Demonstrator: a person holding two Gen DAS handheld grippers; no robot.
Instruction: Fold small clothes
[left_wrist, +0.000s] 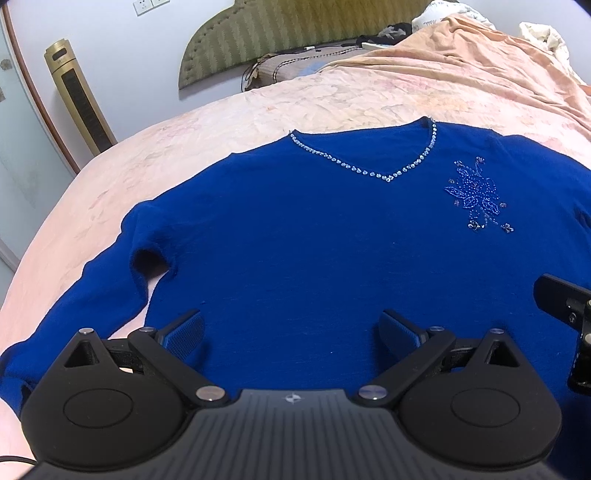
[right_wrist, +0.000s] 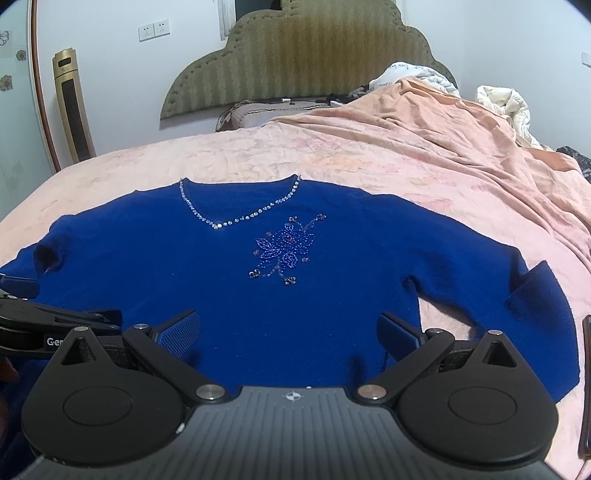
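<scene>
A blue sweater (left_wrist: 295, 236) lies flat, front up, on a bed (left_wrist: 110, 177) covered with a pink floral sheet, its beaded neckline toward the far green headboard (right_wrist: 295, 62). The left gripper (left_wrist: 291, 332) and right gripper (right_wrist: 290, 332) hover over its near hem, jaws wide, holding nothing. A gold tower fan (right_wrist: 72, 107) stands far left by the white wall
</scene>
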